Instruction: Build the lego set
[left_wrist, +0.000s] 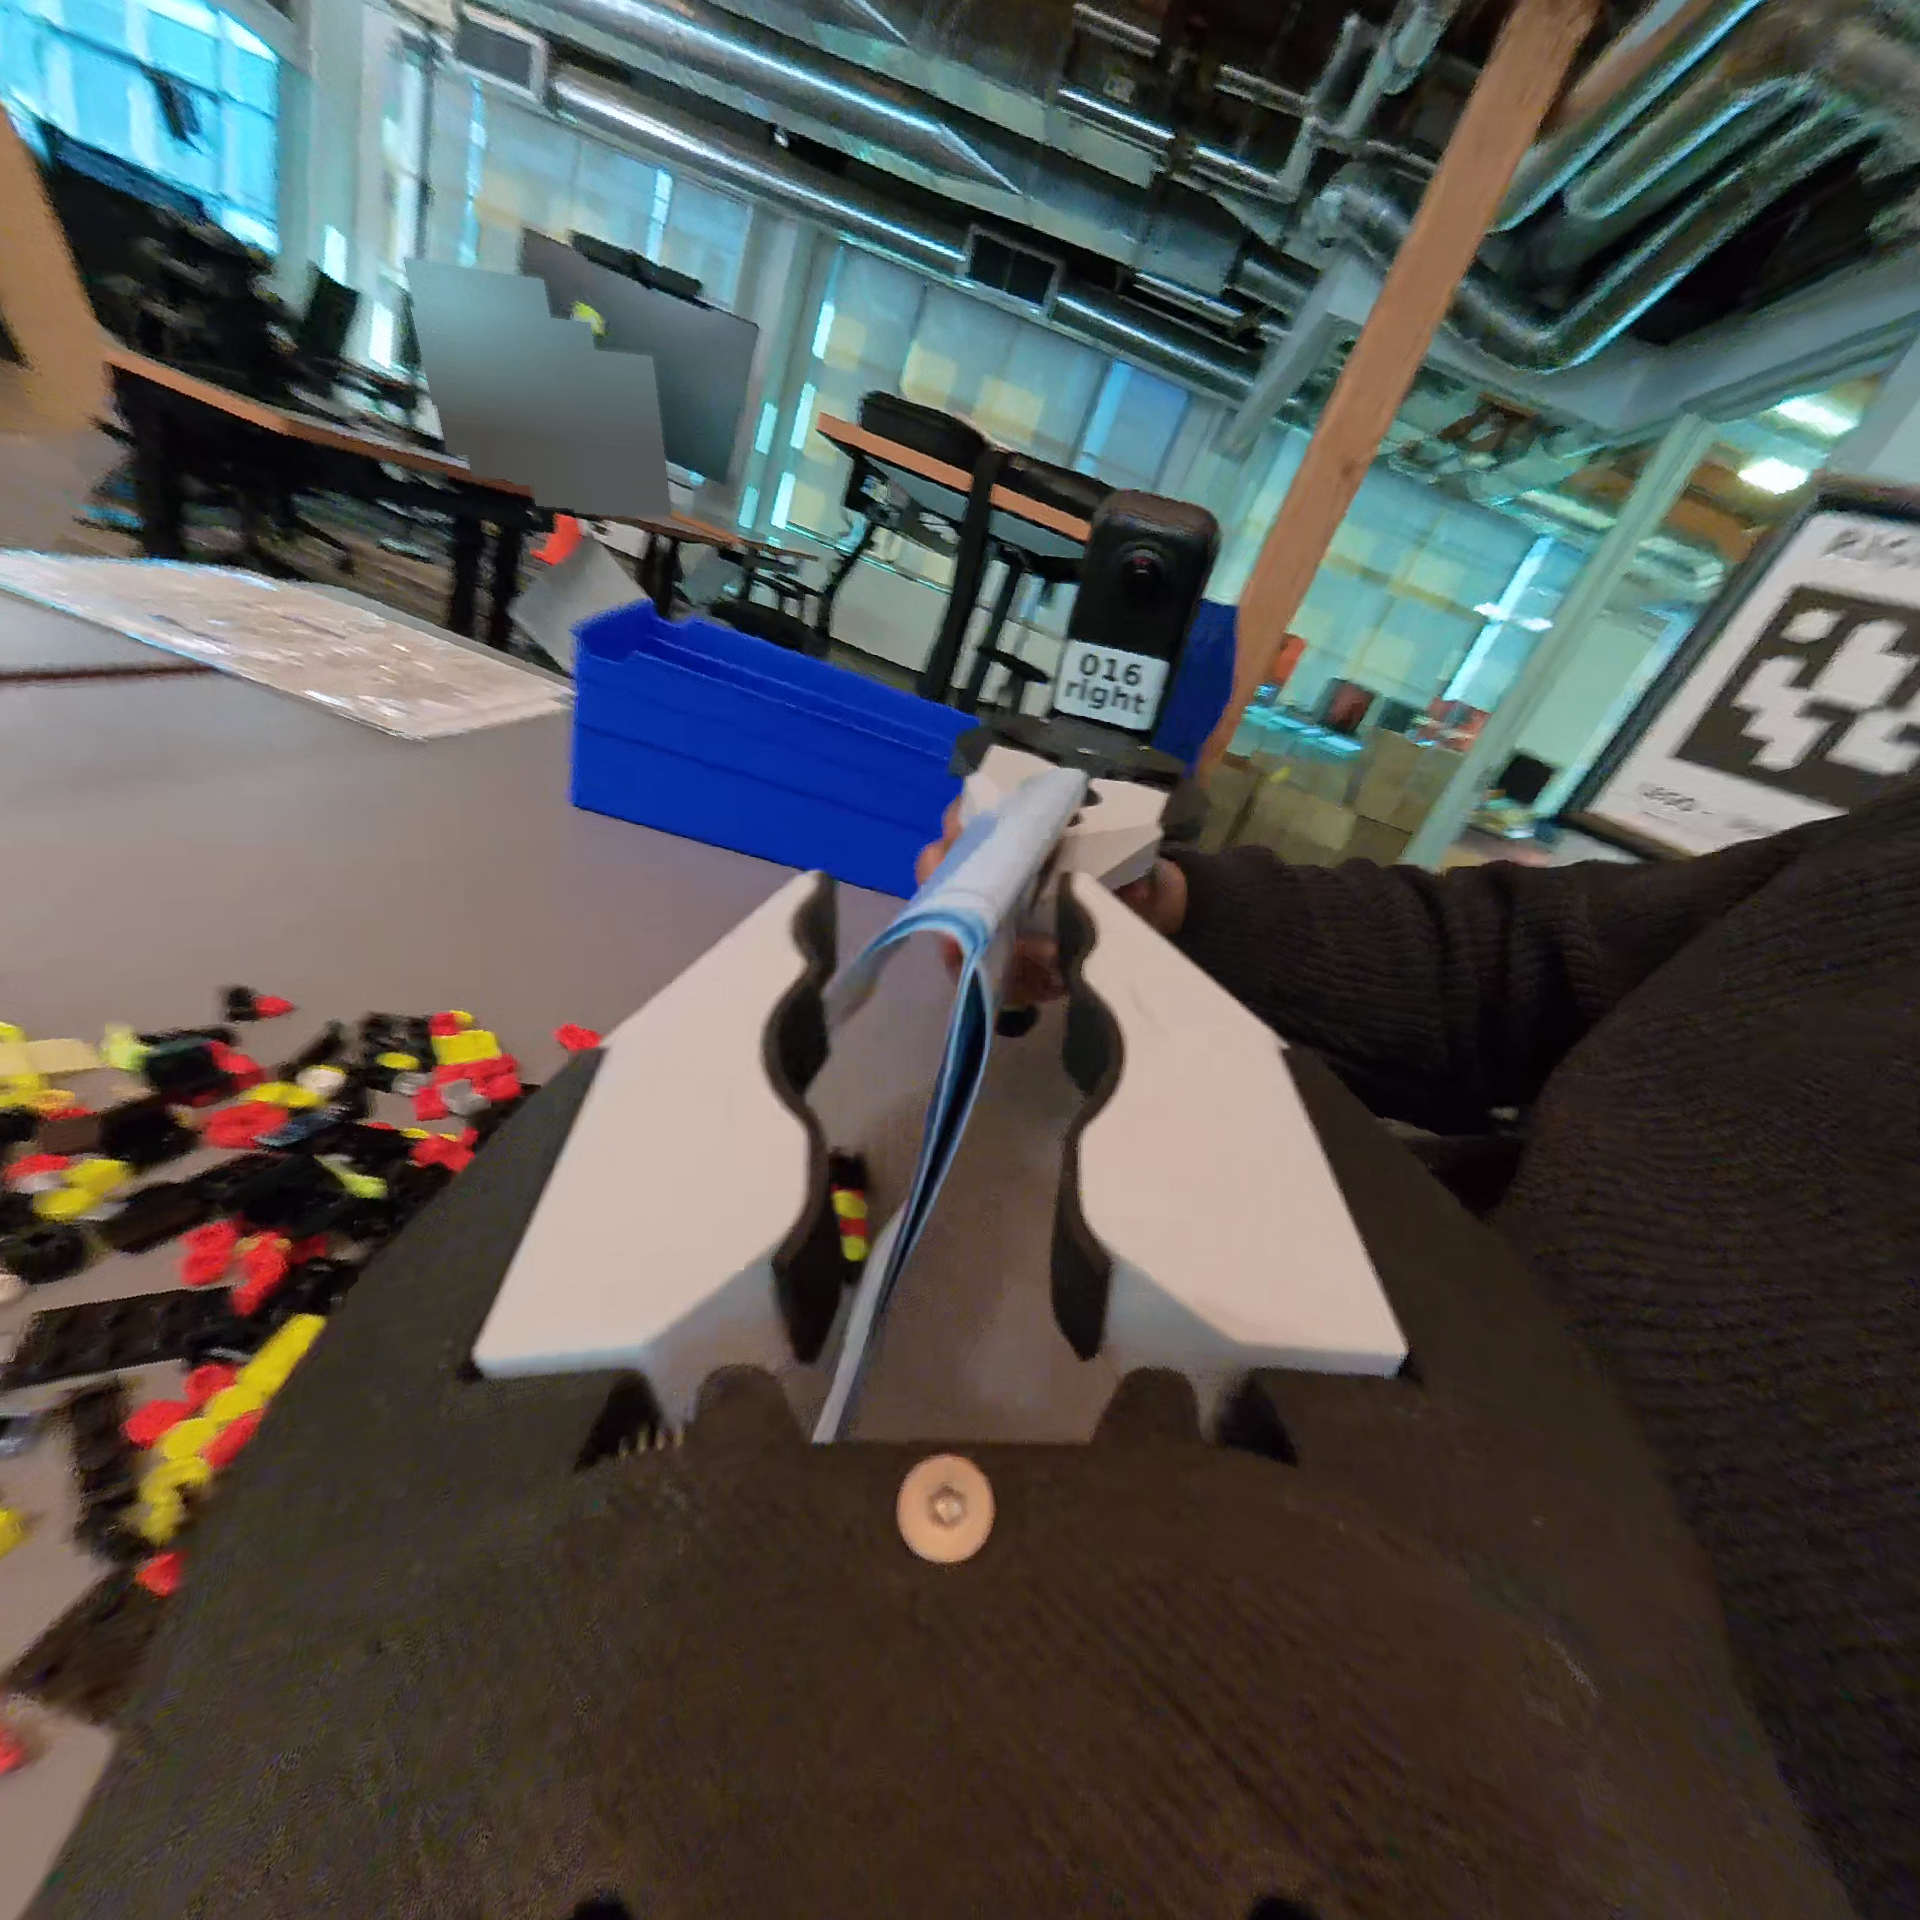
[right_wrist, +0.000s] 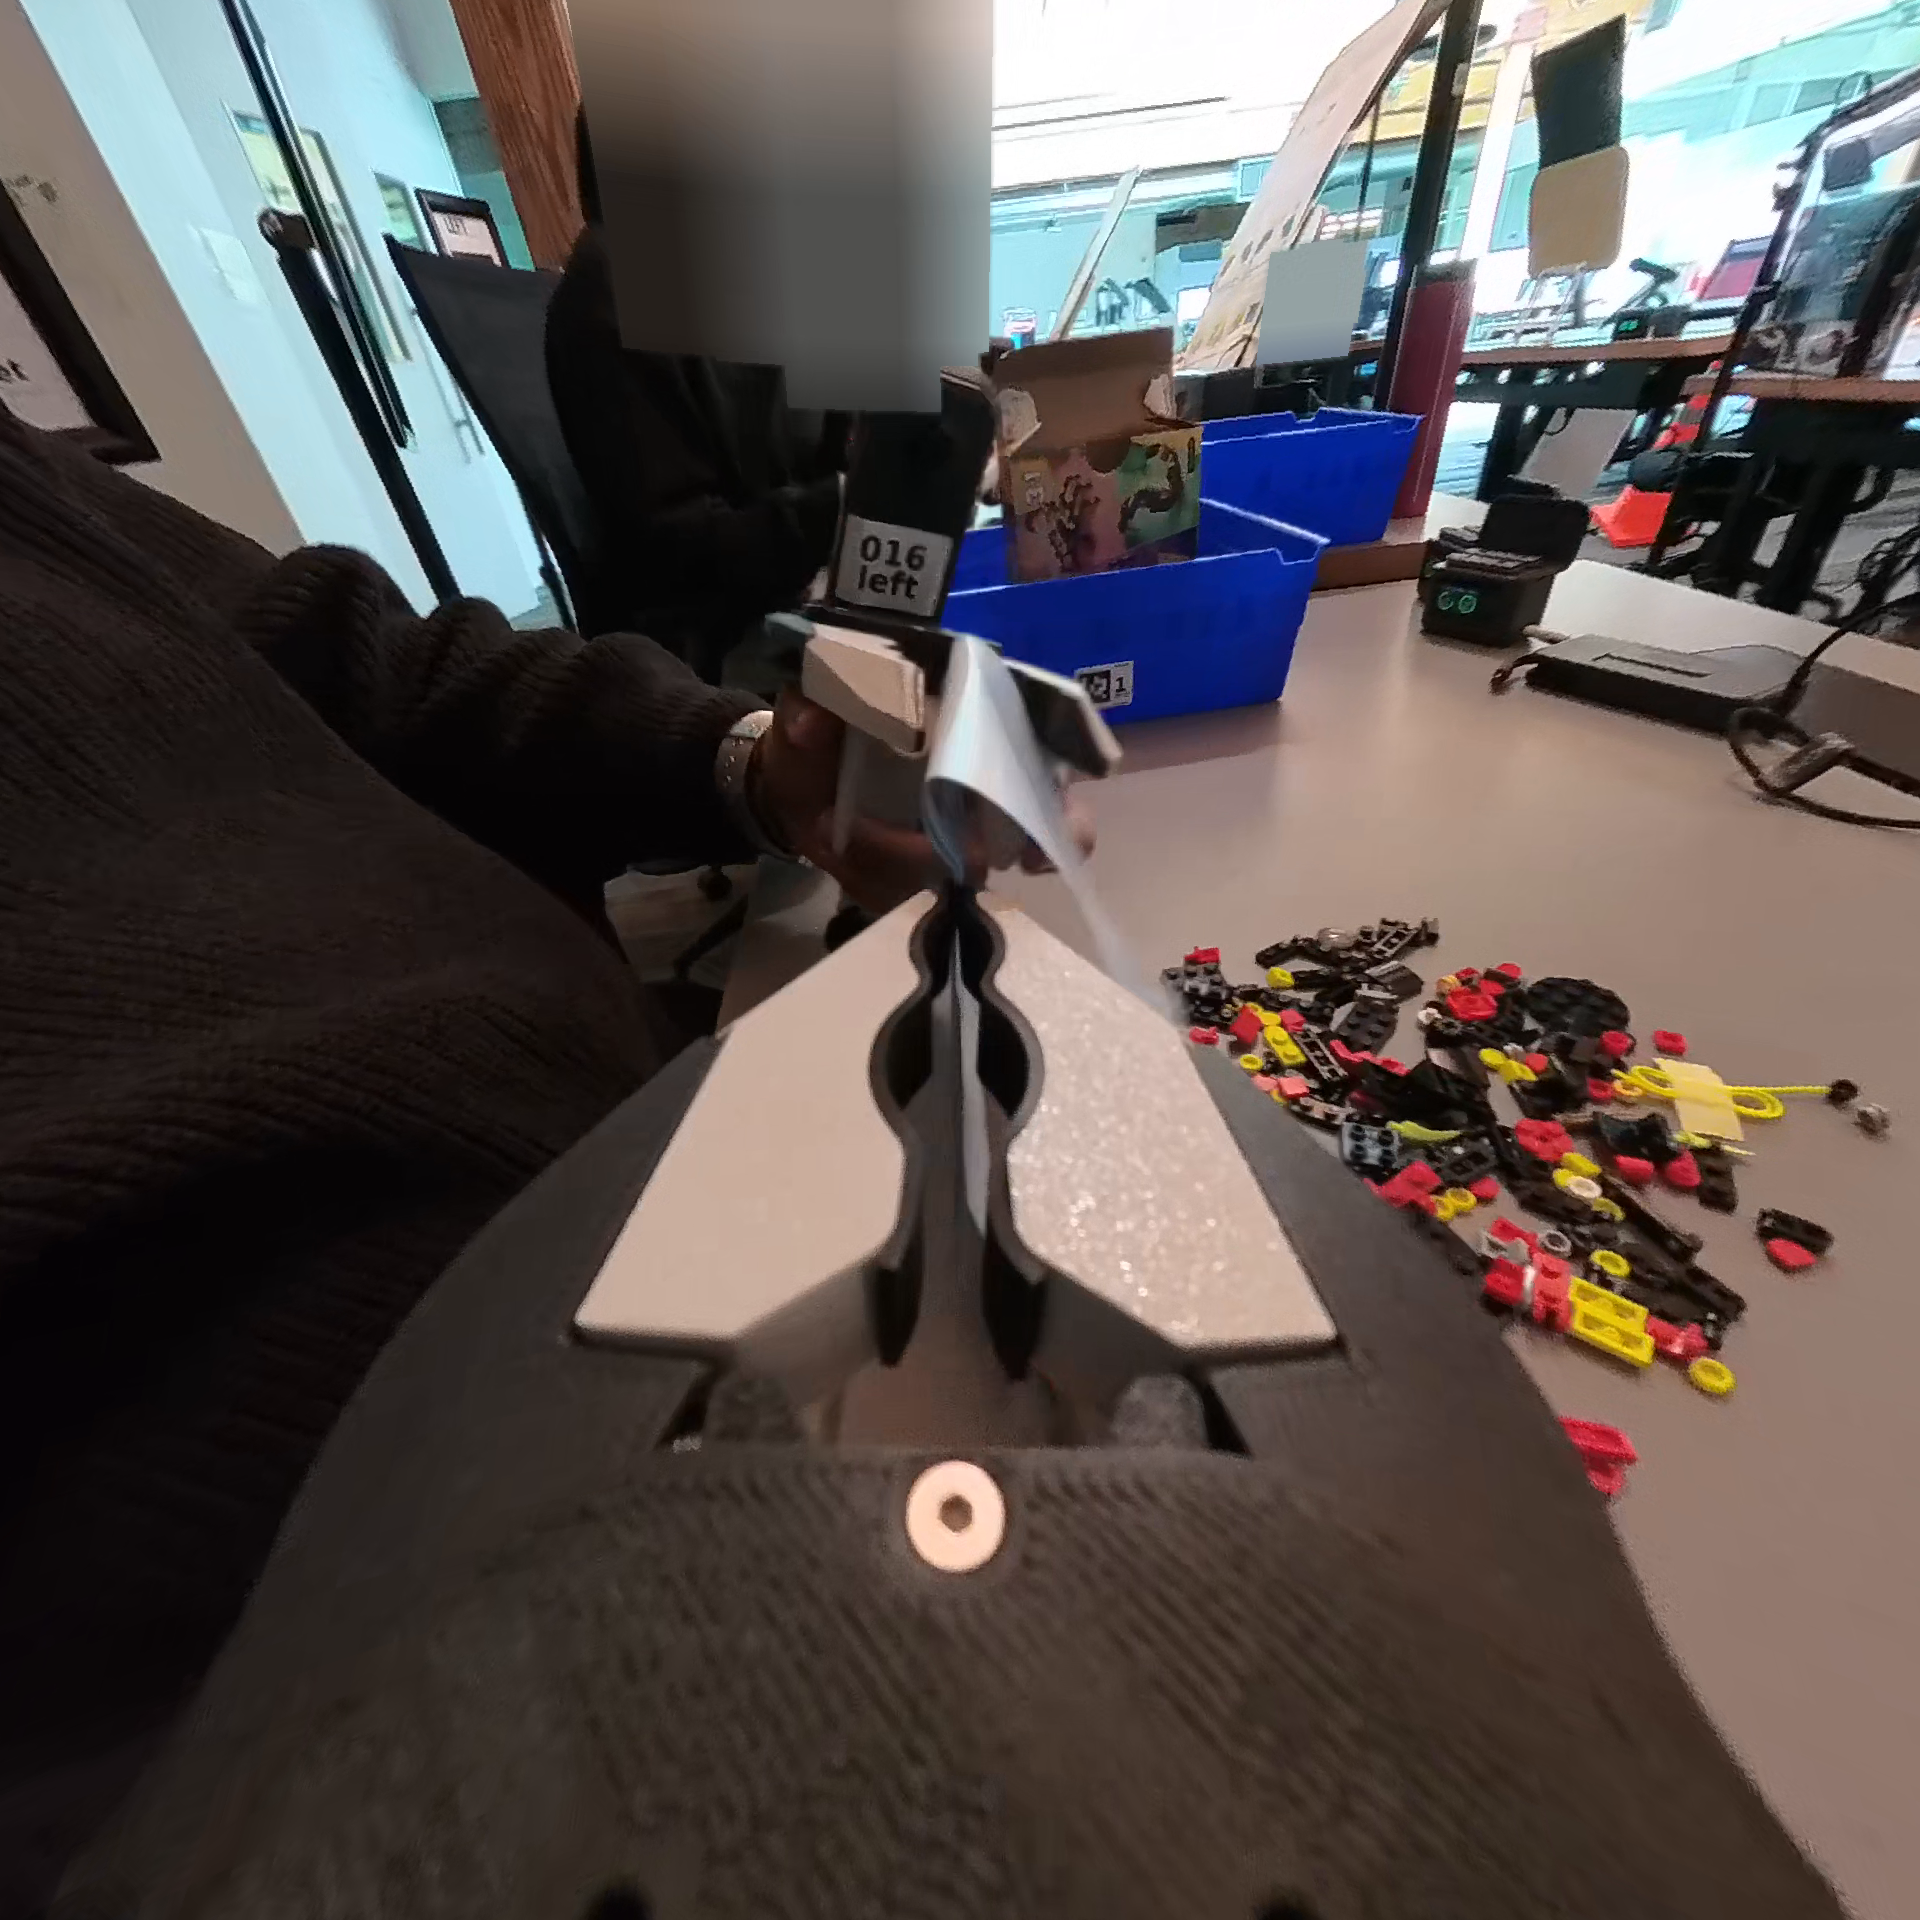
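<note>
A thin blue-and-white instruction booklet (left_wrist: 940, 1143) hangs edge-on in the air between my two grippers, which face each other above the grey table (left_wrist: 260, 852). My left gripper (left_wrist: 945, 894) is open, and the booklet passes through its wide gap. My right gripper (right_wrist: 961, 914) is shut on the booklet (right_wrist: 997, 769). The right gripper also shows in the left wrist view (left_wrist: 1049, 821), and the left gripper in the right wrist view (right_wrist: 966, 707). A loose pile of black, red and yellow lego pieces (right_wrist: 1507, 1122) lies on the table; in the left wrist view it is at lower left (left_wrist: 208, 1164).
A blue bin (right_wrist: 1143, 623) holds an opened lego box (right_wrist: 1101, 488), with a second blue bin behind. A black device (right_wrist: 1496, 582) and a cable (right_wrist: 1808, 758) lie far right. A printed sheet (left_wrist: 260, 634) lies beyond the pile. A person's dark sleeves (left_wrist: 1558, 987) hold the grippers. Left tips to right tips: about 4 cm.
</note>
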